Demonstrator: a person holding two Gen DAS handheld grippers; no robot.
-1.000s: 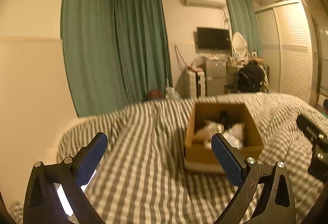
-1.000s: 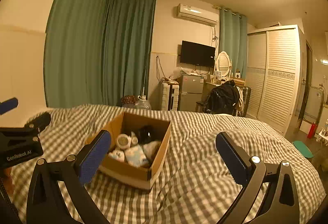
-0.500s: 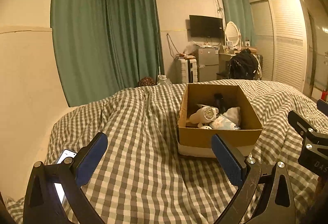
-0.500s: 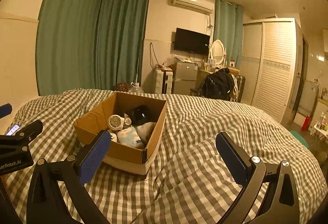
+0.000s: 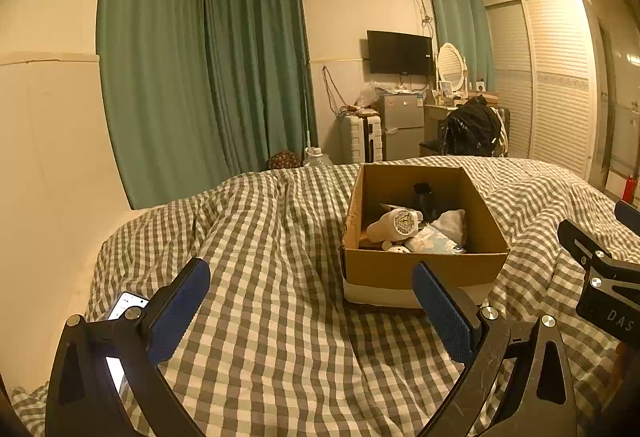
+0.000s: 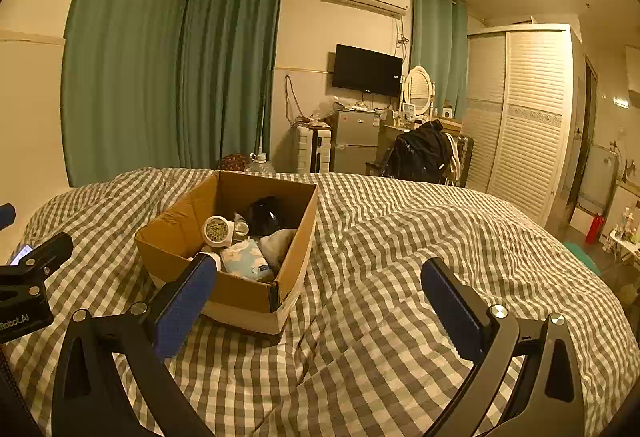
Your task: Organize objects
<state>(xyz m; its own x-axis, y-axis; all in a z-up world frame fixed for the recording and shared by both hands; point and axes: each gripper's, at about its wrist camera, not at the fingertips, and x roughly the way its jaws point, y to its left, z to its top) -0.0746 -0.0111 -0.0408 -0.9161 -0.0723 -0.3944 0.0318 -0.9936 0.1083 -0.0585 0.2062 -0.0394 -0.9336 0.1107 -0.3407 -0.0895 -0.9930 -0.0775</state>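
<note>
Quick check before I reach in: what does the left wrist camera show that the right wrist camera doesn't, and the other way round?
Only the left wrist view shows most of the lit phone lying on the checked duvet; the right view catches just its corner. Only the right wrist view shows the bare duvet right of the box, and the floor beyond the bed. Both show the open cardboard box with the white bottle and blue packet, and both grippers open: left gripper, right gripper.

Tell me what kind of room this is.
Most likely a lived-in bedroom. A bed with a gray checked duvet fills the foreground and carries an open cardboard box of small items. Against the far wall stand a louvered wardrobe, a vanity mirror and a wall-mounted TV.
</note>
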